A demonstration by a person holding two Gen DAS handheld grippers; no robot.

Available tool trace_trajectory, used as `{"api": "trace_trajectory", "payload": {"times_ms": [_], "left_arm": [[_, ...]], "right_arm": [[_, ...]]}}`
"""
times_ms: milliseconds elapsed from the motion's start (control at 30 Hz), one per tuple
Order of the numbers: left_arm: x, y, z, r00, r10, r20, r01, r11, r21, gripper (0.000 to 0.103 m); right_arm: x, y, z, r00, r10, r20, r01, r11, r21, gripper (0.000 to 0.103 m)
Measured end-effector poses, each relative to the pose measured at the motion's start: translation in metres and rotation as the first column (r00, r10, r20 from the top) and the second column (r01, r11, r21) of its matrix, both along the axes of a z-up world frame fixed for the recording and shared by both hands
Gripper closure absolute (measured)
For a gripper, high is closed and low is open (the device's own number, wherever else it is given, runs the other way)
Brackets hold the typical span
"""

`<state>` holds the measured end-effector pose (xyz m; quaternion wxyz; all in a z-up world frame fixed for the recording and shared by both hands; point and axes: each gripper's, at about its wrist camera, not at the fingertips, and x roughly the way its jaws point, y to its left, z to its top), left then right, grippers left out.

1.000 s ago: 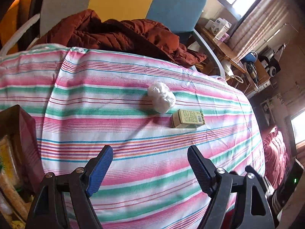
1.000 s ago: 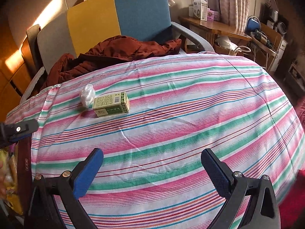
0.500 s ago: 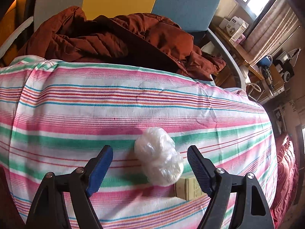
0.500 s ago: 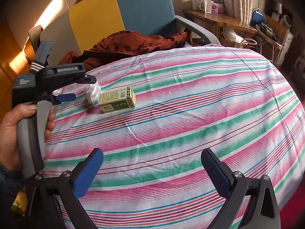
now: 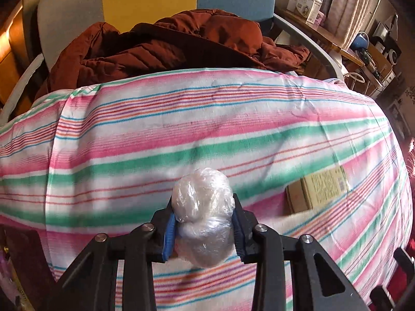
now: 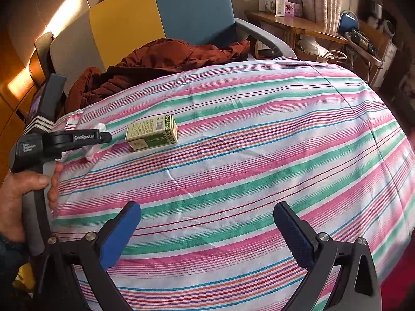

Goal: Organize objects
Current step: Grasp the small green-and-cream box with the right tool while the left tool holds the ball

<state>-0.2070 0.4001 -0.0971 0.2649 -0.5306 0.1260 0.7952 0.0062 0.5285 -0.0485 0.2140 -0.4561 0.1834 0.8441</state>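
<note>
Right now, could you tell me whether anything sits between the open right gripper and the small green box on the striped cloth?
Nothing visible does: only bare striped cloth lies between the right gripper and the green box.

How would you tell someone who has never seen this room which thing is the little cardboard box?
Start at the striped cloth with pink, green and white bands, in front of the yellow and blue chair. Near its chair-side edge lies a small box, cream and green with printed text. The only other small thing nearby is a soft white plastic-wrapped wad, clamped in the left gripper; the box alone is hard-edged.
</note>
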Motion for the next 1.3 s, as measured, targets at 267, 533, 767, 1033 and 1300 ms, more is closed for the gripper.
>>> {"api": "trace_trajectory", "payload": {"times_ms": [267,533,767,1033,1300], "left_arm": [[0.041,-0.047,0.0,1.0,0.026,-0.002,-0.026,0.998,0.053,0.066],[0.041,-0.059,-0.002,0.998,0.059,0.024,-0.062,0.99,0.124,0.066],[0.037,-0.066,-0.004,0.997,0.057,0.055,-0.065,0.982,0.178,0.066],[0.035,-0.068,-0.006,0.995,0.074,0.07,-0.087,0.976,0.199,0.065],[0.035,-0.068,-0.006,0.993,0.094,0.074,-0.107,0.973,0.206,0.065]], "right_arm": [[-0.009,-0.006,-0.004,0.999,0.001,0.037,-0.002,1.0,0.023,0.0],[-0.064,-0.019,0.012,0.996,0.084,0.004,-0.084,0.992,0.093,0.0],[-0.13,-0.026,-0.004,0.986,0.161,0.044,-0.166,0.978,0.124,0.0],[-0.166,-0.004,-0.056,0.98,0.103,0.171,-0.107,0.994,0.015,0.001],[-0.155,0.003,-0.053,0.978,0.153,0.145,-0.157,0.987,0.017,0.029]]}}
